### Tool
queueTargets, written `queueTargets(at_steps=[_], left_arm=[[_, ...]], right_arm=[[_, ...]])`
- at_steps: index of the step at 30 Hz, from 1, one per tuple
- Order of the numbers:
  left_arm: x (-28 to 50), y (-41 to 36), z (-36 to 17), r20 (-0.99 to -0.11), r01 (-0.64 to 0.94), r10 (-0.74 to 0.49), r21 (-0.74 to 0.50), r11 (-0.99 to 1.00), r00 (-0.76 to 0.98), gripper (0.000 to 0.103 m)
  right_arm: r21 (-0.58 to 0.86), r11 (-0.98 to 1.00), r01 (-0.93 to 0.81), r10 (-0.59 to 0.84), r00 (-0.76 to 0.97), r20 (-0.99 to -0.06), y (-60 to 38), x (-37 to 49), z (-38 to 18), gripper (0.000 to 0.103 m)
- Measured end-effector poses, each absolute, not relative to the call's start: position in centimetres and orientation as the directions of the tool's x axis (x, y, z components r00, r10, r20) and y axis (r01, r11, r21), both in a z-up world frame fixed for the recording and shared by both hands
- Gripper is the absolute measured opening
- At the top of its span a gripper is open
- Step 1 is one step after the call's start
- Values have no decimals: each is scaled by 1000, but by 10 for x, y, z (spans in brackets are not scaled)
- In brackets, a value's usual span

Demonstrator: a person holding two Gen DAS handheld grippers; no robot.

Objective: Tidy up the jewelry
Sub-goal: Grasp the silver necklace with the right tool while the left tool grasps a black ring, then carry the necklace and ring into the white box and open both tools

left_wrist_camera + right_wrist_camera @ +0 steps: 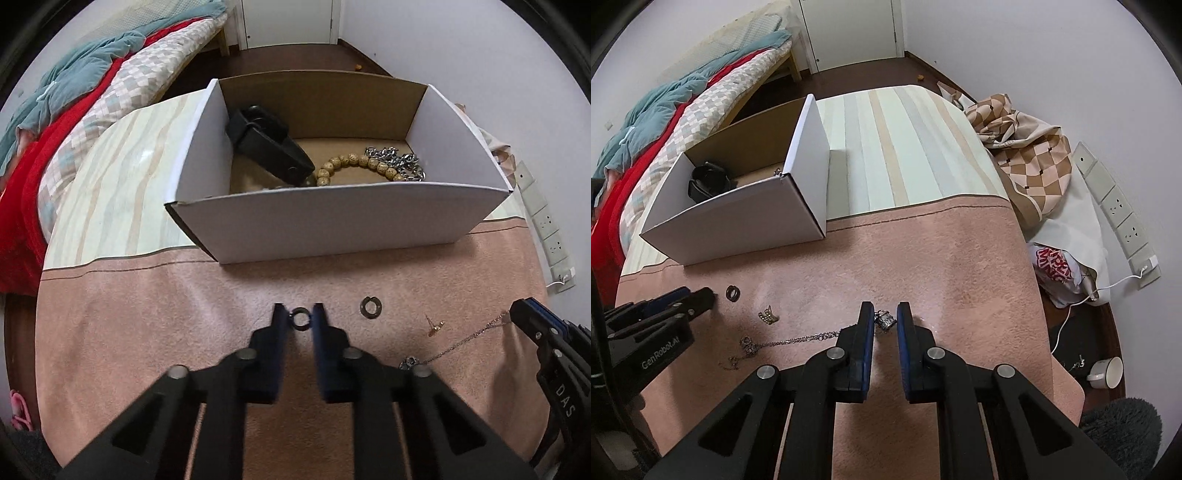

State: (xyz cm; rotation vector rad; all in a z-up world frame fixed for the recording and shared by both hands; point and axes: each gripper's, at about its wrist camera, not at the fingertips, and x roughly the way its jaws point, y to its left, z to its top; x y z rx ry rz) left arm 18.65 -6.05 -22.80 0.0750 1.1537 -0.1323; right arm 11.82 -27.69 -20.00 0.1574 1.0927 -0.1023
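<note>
1. Pink plush cloth point(147, 314) covers the near part of the table; the white cardboard box point(332, 221) stands at the cloth's far edge and serves as the landmark.
2. My left gripper point(300, 318) is in front of the box's near wall. Its fingers stand slightly apart, bracketing a small dark metal ring point(300, 319) that lies on the cloth; whether the pads touch it I cannot tell.
3. My right gripper point(885, 318) is nearer me than the box's right corner, to its right. Its fingers are spread around a small silver barrel-shaped pendant point(885, 318) on a thin chain point(812, 336), not pressing it.
4. Before the box, between the grippers, lie a second dark ring point(370, 307) and a small gold stud earring point(434, 325).
5. Inside the box: a black strap watch point(267, 146), a tan wooden bead bracelet point(358, 166) and a silver link chain point(402, 164).
</note>
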Motion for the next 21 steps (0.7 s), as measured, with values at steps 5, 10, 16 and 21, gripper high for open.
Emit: queueTargets(at_steps=[5,10,16,21], left_arm=[[183,-56,-223,-909,145,-75,-16,989,409,10],[173,-54,-203,-894,158,-90,-22,987,439,10],[164,-46,-166,-867,174,-118,-36,984,484,10],[167,-40,-134,-838,186,-135,-40,982,529,10]], right_arm=[[91,985,149,11,469,-883,-275,118,-191,13],[135,985,107,64,498,-865,-266,117,-166,13],[191,981,41,139,538,-831,-255,116,-122,13],[219,976,-3,180,584,-791,-252,122,-78,13]])
